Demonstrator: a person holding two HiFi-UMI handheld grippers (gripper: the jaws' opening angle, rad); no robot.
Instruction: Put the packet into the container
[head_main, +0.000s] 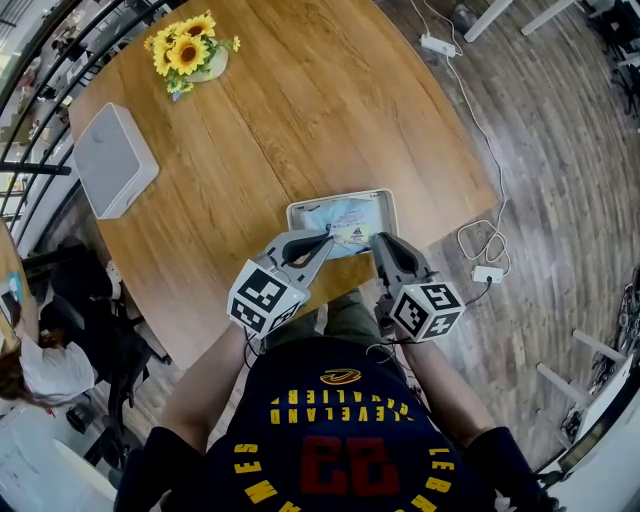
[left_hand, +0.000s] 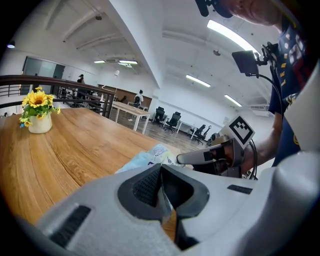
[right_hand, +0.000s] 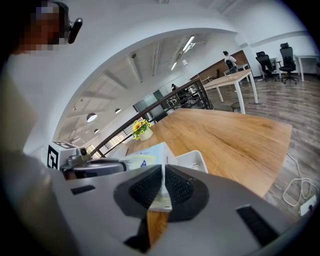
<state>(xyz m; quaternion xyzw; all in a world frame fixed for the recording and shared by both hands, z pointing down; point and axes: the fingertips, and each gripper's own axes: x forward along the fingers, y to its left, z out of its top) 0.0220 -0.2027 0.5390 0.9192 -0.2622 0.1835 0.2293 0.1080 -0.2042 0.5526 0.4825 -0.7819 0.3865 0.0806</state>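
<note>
1. On the wooden table (head_main: 300, 120), a vase of sunflowers (head_main: 190, 55) and a white box (head_main: 113, 160) stand well apart from the container (head_main: 297, 212) at the near edge.
2. The packet (head_main: 345, 222) lies over the container's opening.
3. The left gripper (head_main: 322, 240) and the right gripper (head_main: 380, 240) each pinch a near corner of the packet, with the jaws nearly together.

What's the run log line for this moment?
step: packet into container | left gripper: shut on packet | right gripper: shut on packet | packet: over container on table, not released
</note>
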